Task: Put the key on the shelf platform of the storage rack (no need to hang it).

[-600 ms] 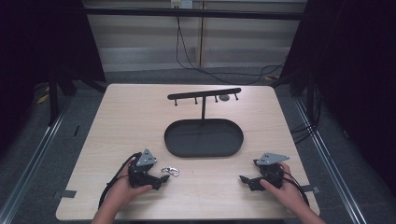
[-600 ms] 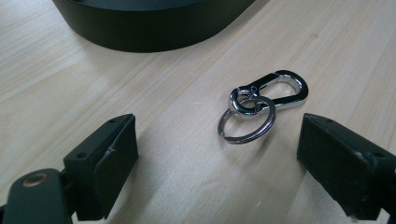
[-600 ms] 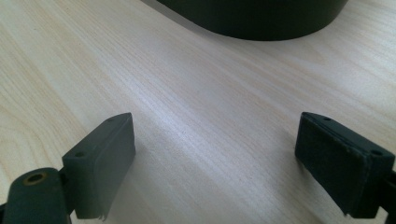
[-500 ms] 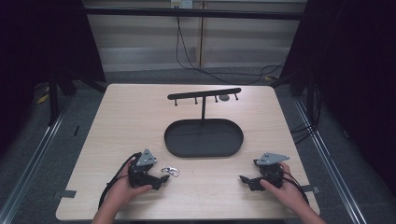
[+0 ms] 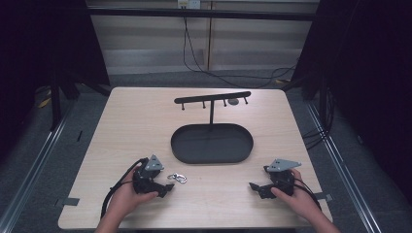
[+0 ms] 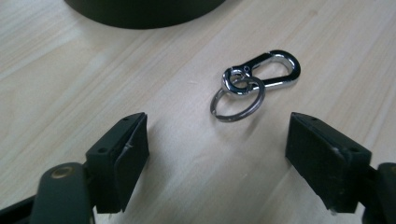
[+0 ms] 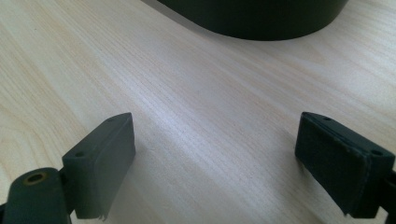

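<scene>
Jaws of the left gripper point(image 6: 217, 154) stand wide apart, holding nothing, with the key clip point(image 6: 254, 84) lying on the table point(image 5: 121, 126) just ahead between them. Approach appears complete; next, advance and close on the ring. Right gripper point(image 7: 215, 163) rests released, well apart from the clip, near the black tray point(image 5: 212, 143).

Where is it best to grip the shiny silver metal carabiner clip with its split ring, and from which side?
Probably the silver carabiner clip by its long oval body, coming from above with the open left gripper and the jaws across its narrow width. It lies flat on the wooden table, and the thin split ring offers less to pinch.
</scene>
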`<state>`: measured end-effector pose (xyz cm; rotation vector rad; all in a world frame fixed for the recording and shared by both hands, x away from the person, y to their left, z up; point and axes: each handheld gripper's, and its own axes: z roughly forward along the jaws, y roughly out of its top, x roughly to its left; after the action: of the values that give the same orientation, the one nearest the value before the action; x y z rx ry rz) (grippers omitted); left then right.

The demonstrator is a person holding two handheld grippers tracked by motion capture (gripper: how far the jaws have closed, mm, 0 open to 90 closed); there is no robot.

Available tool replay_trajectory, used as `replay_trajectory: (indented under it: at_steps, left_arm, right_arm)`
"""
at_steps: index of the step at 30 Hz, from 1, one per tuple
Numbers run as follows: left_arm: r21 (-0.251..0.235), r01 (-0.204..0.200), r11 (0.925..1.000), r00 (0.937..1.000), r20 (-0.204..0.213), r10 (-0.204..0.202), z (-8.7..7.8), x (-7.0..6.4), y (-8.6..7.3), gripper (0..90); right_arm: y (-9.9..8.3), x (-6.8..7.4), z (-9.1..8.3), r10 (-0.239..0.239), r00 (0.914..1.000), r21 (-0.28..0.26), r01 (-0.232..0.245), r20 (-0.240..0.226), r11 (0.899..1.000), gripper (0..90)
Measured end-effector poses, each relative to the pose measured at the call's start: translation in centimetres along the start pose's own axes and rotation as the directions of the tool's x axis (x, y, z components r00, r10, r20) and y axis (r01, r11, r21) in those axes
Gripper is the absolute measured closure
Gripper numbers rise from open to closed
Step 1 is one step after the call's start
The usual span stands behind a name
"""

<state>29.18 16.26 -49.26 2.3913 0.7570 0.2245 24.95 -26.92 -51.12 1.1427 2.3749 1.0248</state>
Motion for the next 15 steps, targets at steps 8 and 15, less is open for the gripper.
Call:
replay_trajectory:
  at_steps: [8, 15]
  left_arm:
    - [0.083, -0.010, 0.9965, 0.9994, 0.035, 0.007, -0.1, -0.6, 1.7, 27.9]
    - [0.153, -0.002, 0.9882, 0.9989, 0.047, -0.005, 0.4, -0.8, 3.3, 33.6]
  right_arm:
    - [0.0, 0.0, 0.0, 0.000, 1.0000, 0.000, 0.000, 0.000, 1.000, 11.6]
    - [0.0, 0.0, 0.0, 0.000, 1.0000, 0.000, 0.000, 0.000, 1.000, 11.7]
